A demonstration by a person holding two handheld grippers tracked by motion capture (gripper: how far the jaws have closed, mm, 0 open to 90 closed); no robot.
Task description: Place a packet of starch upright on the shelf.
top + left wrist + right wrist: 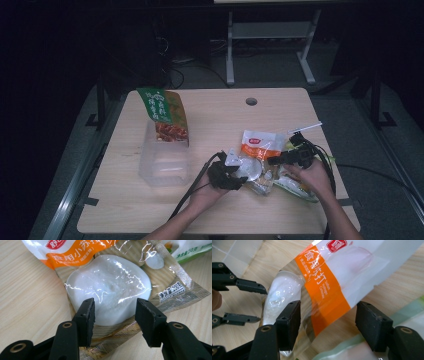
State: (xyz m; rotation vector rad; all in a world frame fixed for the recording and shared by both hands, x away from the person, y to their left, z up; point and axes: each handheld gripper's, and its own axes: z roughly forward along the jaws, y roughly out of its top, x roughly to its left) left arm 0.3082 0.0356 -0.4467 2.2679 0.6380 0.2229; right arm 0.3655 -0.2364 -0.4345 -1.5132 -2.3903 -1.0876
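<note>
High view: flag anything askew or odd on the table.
The green snack bag stands tilted, propped on the rim of the clear plastic bin. The orange-banded powder pouch lies on a loose heap of packets; nothing looks spilled or torn.

The pouch was clear plastic with an orange band bearing white characters, a white top with a red logo, and white powder inside. Its lower seam showed fine brownish stripes. The table was pale wood grain. At 10 o'clock on it stood a green bag with white lettering and a reddish-brown food picture, over a translucent box. A white-and-green packet lay at 4 o'clock. Both grippers' pads were matt black.
</note>
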